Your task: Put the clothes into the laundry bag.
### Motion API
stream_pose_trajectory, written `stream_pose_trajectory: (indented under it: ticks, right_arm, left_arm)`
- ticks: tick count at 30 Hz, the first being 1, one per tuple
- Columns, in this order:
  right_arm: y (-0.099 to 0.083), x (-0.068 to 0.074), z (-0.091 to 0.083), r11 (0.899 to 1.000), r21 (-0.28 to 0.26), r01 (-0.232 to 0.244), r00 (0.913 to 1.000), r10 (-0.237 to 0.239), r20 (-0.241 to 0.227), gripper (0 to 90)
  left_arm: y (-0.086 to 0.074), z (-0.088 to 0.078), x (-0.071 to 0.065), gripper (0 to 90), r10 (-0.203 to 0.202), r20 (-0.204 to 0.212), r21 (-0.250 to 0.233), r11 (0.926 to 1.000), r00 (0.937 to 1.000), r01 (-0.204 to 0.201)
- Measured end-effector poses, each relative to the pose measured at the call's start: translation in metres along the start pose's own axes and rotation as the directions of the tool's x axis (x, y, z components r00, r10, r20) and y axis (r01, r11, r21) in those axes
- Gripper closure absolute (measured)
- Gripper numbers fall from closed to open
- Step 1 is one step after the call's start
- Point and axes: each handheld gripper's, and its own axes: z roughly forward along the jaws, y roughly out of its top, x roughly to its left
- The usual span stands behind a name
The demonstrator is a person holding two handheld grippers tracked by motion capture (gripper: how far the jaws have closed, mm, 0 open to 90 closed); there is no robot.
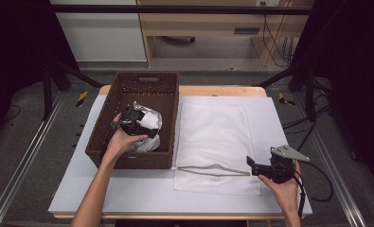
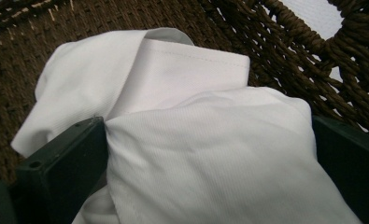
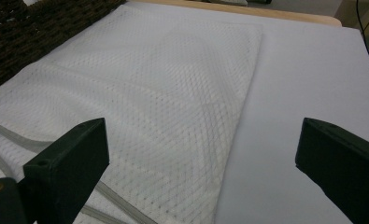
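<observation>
The high view looks forward and down over the whole worktop (image 1: 279, 123). Each gripper view rides its hand-held gripper, looking close along its jaws: the left into the basket (image 2: 285, 51), the right across the mesh bag (image 3: 163, 93), both also visible from above.

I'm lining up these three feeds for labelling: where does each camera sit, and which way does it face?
High view: above the person's side, looking forward and down at the table; both forearms, left claw, right claw.
Left gripper view: on the left claw, inside the wicker basket, facing white cloth between its jaws.
Right gripper view: on the right claw, facing the mesh laundry bag; jaws apart.
Shared: basket and bag appear in the high and right gripper views.
</observation>
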Motion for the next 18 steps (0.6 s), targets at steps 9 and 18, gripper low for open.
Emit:
stream_pose_trajectory:
  ticks: [9,18]
  right_arm:
    - [-0.003,-0.003,0.003,1.0,0.012,-0.001,0.9999,0.001,0.013,3.4]
    - [-0.003,-0.003,0.004,1.0,0.02,-0.001,0.9999,0.001,0.013,3.4]
  left_arm:
    - [-0.007,0.011,0.003,0.0,0.009,0.014,0.026,0.9996,0.9999,-0.01]
    - [-0.009,0.021,0.001,16.5,-0.011,-0.002,0.172,0.985,0.9999,0.012]
